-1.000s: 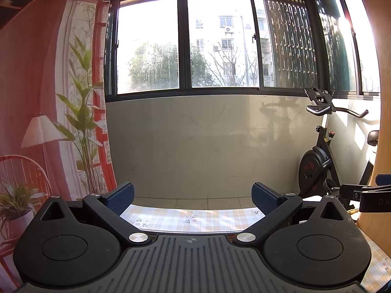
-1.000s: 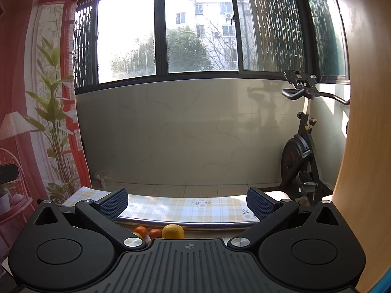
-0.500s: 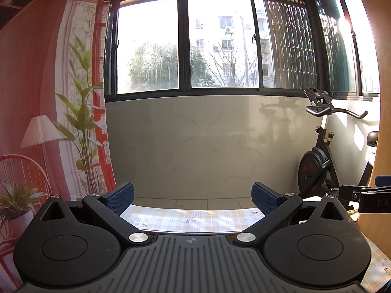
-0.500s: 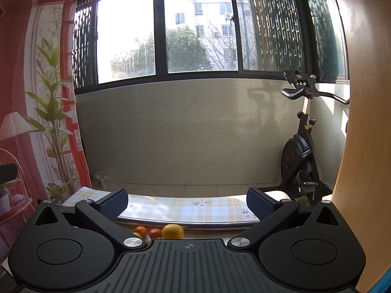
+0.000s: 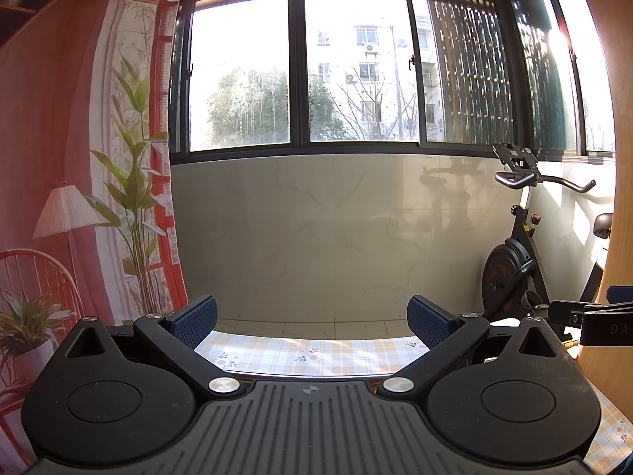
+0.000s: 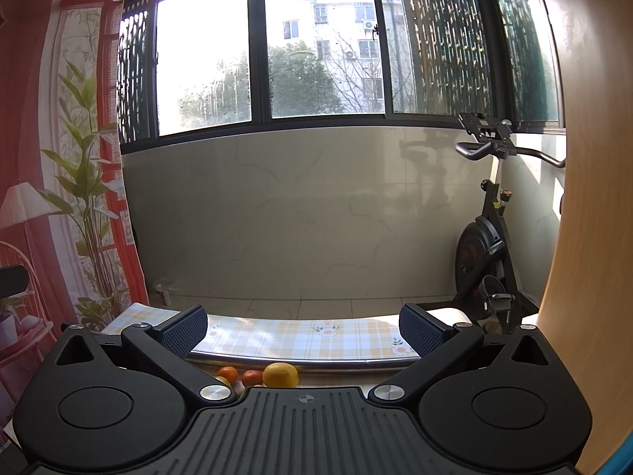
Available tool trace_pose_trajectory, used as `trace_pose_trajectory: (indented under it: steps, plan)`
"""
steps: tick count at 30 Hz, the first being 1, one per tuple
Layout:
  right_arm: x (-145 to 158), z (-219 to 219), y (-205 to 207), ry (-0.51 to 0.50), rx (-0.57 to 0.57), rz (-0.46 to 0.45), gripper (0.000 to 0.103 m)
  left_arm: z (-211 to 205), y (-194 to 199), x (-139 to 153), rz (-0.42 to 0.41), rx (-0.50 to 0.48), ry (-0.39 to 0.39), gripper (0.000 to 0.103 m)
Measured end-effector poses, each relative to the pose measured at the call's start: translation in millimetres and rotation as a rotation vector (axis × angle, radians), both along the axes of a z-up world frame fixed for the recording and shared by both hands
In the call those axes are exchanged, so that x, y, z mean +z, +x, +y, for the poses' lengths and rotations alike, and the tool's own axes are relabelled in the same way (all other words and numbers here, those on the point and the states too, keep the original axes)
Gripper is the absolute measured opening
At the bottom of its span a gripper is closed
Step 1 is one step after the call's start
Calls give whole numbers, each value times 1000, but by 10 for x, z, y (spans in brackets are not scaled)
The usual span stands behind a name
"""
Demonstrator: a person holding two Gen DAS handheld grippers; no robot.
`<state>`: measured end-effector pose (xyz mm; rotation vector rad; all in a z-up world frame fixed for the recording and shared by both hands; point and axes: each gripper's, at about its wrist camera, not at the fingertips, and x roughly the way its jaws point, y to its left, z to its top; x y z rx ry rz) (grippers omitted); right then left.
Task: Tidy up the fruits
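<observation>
In the right wrist view a yellow lemon (image 6: 281, 374) and two small orange fruits (image 6: 228, 374) (image 6: 252, 377) lie just past my gripper's body, below a shiny rim; most of them is hidden. My right gripper (image 6: 302, 326) is open and empty, level above the checked tablecloth (image 6: 308, 338). My left gripper (image 5: 312, 318) is open and empty too, held above the same tablecloth (image 5: 308, 354). No fruit shows in the left wrist view. The tip of the right gripper (image 5: 593, 318) shows at that view's right edge.
A tiled wall under a wide window lies ahead. An exercise bike (image 6: 486, 253) stands at the right, also in the left wrist view (image 5: 518, 261). A wooden panel (image 6: 593, 198) is close on the right. A red printed curtain (image 5: 71, 198) hangs on the left.
</observation>
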<state>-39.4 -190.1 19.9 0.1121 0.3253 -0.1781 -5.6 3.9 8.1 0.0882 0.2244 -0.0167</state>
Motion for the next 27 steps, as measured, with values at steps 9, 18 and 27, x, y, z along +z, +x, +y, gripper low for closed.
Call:
trace_pose_trajectory:
  steps: [9, 18, 27]
  plan:
    - [4, -11, -9, 2, 1, 0, 103, 8, 3, -22, -1, 2, -5, 103]
    - [-8, -11, -7, 5, 1, 3, 103, 19, 37, -67, 7, 14, -10, 103]
    - [-164, -168, 136, 43, 22, 28, 103, 284, 326, -274, 86, 90, -56, 103]
